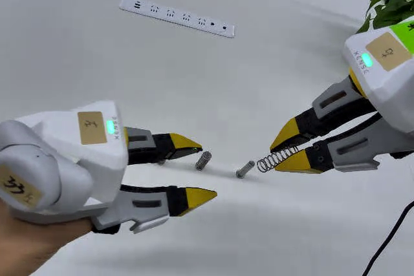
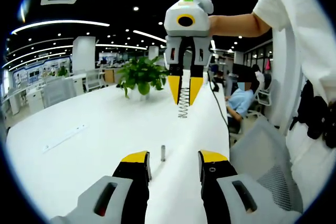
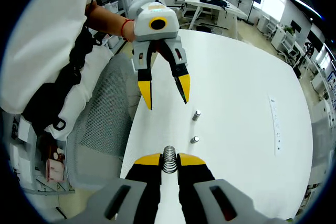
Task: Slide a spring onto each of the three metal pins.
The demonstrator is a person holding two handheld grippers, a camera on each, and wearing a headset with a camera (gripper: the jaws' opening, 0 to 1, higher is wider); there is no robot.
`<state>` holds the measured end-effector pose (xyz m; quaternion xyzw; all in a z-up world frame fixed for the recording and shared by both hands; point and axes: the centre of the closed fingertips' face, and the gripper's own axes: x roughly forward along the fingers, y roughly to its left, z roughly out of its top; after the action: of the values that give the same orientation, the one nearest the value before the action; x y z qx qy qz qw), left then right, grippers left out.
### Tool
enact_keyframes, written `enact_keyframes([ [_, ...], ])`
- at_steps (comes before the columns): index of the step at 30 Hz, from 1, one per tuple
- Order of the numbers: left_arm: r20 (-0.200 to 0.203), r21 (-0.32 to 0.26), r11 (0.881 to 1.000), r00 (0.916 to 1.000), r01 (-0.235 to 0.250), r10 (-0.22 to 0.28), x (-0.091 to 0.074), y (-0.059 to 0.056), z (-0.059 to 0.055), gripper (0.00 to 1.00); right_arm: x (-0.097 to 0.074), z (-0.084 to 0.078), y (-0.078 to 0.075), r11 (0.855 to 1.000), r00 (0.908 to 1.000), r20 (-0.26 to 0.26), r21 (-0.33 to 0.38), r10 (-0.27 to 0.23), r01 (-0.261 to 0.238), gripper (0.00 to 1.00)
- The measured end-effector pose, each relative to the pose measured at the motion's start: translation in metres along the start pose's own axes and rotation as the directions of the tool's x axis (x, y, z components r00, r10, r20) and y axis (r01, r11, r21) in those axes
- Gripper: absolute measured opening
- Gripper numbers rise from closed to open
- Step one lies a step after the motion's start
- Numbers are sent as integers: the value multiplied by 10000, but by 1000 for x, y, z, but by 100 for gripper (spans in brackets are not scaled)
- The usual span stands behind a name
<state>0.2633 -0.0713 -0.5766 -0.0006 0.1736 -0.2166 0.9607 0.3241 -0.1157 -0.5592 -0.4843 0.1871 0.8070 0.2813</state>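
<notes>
My right gripper [image 1: 278,158] has its fingers clamped on one end of the spring [image 1: 267,162]. The rest of the coil sticks out past the yellow tips, with its long axis running down and left toward the worktop [image 1: 194,88]. The bare pin [image 1: 244,170] stands just left of the spring's free end, close to it but apart from it, so the coil is not over the pin's top yet. In the left gripper view the spring hangs nearly plumb and a pin stands upright below it, nearer to me, so I judge the two axes to be close to parallel. The coming move looks like a short shift left by the right gripper, then a lowering so the open end takes the pin.

Further left stands a ribbed pin [image 1: 203,159], which may be wearing a spring; I cannot tell for sure. My left gripper [image 1: 208,170] sits at the near left with its fingers wide apart, holding nothing, nearer to the ribbed pin than to the bare one.
</notes>
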Motion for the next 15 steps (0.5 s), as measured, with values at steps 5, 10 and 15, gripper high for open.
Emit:
enact_keyframes([
  [5,-165,-99,9992,9992,-375,373,-16,16,-12,46,6,-21,-15,9988,9986,-440,378,-305,321,12],
  [10,-191,-295,9973,9976,-675,670,-28,30,-20,56,18,-38,-27,9968,9930,-1024,478,-597,648,12],
  [15,-363,-272,9968,9966,-745,735,-35,37,-31,68,31,-49,-34,9953,9885,-1337,558,-706,786,12],
])
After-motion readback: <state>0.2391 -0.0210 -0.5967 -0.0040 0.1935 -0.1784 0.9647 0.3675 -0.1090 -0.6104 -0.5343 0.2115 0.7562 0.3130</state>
